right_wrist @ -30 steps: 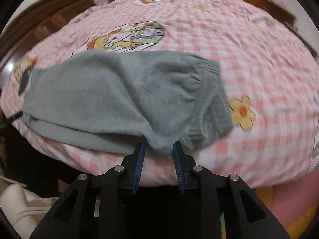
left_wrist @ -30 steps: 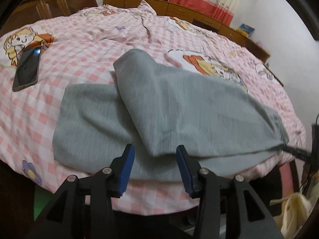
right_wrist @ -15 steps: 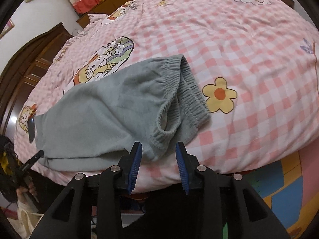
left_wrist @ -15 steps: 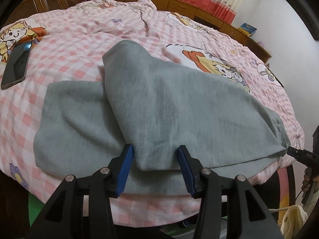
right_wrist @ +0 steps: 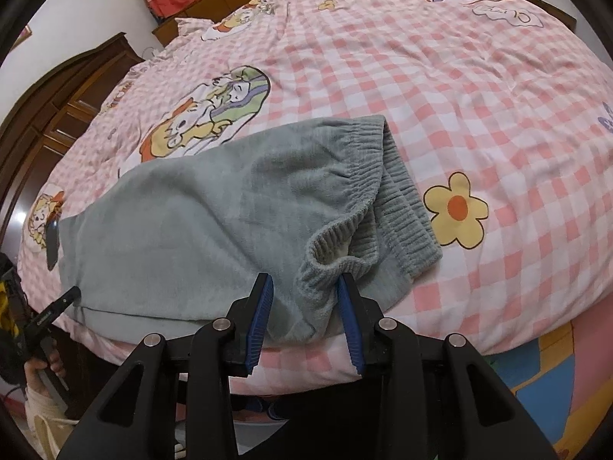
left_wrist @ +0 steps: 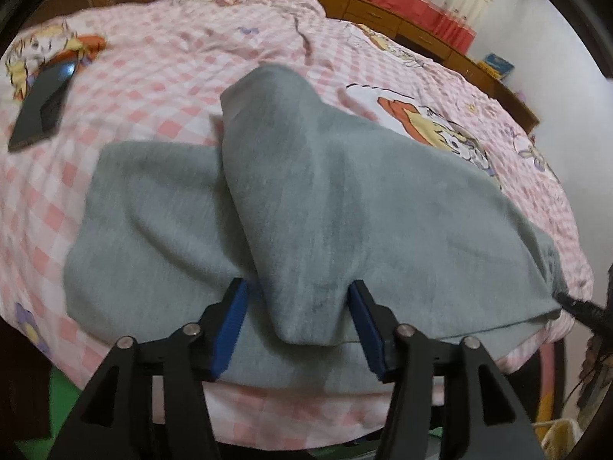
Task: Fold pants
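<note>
Grey knit pants (left_wrist: pixel 306 211) lie on a pink checked bed sheet (left_wrist: pixel 161 88), one leg folded over the other so the two leg ends splay apart. My left gripper (left_wrist: pixel 297 322) is open, its blue pads either side of the near fold of the upper leg. In the right wrist view the pants (right_wrist: pixel 214 222) end in a ribbed waistband (right_wrist: pixel 398 207) near a yellow flower print. My right gripper (right_wrist: pixel 304 306) is open, its pads straddling the near corner of the waistband. Neither gripper pinches the cloth.
A dark phone (left_wrist: pixel 44 105) lies on the sheet at the far left. Wooden cabinets (left_wrist: pixel 383 7) and red curtains stand behind the bed. The bed edge runs just under both grippers. The left gripper and hand (right_wrist: pixel 42 329) show at the right wrist view's lower left.
Both grippers have moved in toward the pants. The left now straddles the fold of the upper leg and the right straddles the waistband corner. Both stay open.
</note>
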Available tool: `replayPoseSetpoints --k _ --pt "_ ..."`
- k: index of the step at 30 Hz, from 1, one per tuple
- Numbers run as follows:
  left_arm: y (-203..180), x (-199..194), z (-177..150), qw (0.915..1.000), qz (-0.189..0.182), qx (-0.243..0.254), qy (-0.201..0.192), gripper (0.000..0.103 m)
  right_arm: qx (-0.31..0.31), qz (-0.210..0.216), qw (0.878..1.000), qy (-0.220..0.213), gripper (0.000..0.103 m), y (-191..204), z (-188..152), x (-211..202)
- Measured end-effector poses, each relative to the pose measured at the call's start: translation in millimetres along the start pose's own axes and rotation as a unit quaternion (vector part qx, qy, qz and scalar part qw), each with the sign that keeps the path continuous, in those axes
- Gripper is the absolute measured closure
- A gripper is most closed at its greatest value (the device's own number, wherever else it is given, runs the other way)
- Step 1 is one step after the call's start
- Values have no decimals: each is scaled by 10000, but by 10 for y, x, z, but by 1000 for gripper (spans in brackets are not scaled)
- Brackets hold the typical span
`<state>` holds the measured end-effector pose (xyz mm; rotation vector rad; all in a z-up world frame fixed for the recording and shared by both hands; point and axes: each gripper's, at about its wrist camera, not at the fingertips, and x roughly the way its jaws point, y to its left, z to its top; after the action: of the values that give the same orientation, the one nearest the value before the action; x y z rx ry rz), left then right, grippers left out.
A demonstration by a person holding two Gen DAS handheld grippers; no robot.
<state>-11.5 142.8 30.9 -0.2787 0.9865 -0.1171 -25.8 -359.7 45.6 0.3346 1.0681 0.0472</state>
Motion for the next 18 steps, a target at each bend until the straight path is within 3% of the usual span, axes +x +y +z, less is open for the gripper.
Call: replayPoseSetpoints --k 3,4,5,6,7,12,18 --pt "34 50 42 9990 -323 -272 157 54 99 -148 9998 122 67 -19 41 93" --pt "20 35 54 9990 -341 -250 135 72 169 -149 9997 132 67 -31 55 104" --pt "-4 15 64 9991 -353 -191 116 82 216 -110 9996 129 68 -43 67 108" --pt "-54 -36 74 9992 -390 -47 71 83 233 -85 9996 113 74 -55 78 107" --pt "-88 -75 77 9992 -395 41 27 87 198 -120 9997 73 88 -59 93 96" --pt "-258 -424 59 9975 -465 455 -273 91 129 -136 9995 -249 92 -96 198 -86" --pt "-265 -508 -91 9974 -226 665 -166 92 219 -135 9983 -532 93 -253 186 -327"
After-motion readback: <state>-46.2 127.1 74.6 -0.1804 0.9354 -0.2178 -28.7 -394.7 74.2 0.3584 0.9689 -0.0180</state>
